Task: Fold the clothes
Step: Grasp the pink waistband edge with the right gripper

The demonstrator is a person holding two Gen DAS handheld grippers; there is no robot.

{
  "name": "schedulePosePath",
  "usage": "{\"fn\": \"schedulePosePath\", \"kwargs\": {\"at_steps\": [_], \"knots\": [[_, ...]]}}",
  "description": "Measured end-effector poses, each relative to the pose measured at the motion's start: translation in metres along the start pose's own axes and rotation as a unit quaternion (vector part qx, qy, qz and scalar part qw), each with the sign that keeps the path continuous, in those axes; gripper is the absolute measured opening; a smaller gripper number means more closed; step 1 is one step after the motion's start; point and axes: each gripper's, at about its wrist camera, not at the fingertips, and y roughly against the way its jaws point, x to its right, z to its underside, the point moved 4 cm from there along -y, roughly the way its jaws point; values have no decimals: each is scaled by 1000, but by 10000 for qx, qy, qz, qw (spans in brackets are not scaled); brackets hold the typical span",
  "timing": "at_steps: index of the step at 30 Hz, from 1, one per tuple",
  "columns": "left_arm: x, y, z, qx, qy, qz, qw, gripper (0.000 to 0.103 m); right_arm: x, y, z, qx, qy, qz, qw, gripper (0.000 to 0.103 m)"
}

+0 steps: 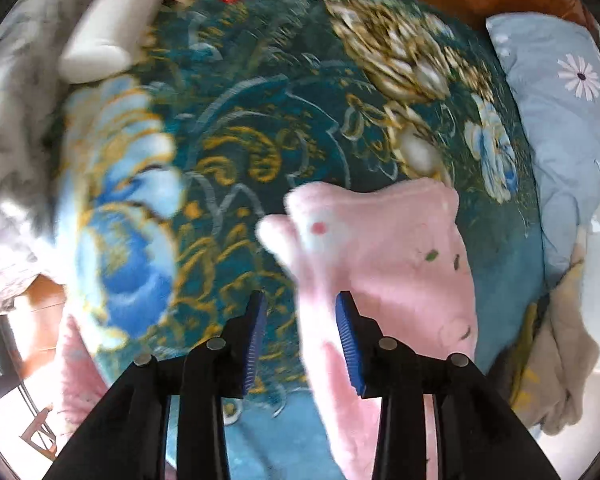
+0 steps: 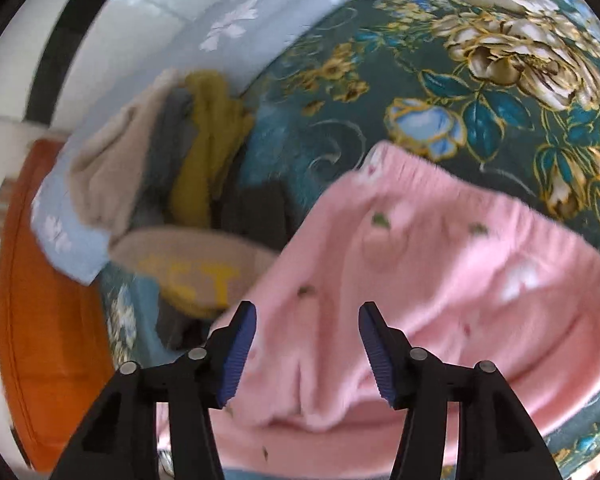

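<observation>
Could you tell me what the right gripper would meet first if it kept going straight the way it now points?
Most likely the pink garment: it fills the view just ahead of the open right gripper. Depth is blurred, so how soon is unclear.

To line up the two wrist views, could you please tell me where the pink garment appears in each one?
Left wrist: the pink garment fills the lower centre-right, running from mid-frame down between the fingers of the left gripper.
Right wrist: the pink garment spreads across the lower centre and right, under the right gripper.
Shared landmark: the teal floral blanket beneath it.
</observation>
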Motion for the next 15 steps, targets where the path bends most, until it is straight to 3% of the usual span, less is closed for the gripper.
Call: {"fn": "schedulePosePath", "kwargs": {"at_steps": [4,9,15], "knots": [[15,23,40,132,-161,450,9988,46,11,-25,-39,38,-690,208,9974,60],[39,23,108,-257,-443,889,9947,47,31,-56,-76,114,-1577,337,9868,60],[46,14,166,-764,-720,807,9912,47,51,-82,-92,-52,-2259,624,9721,61]]}}
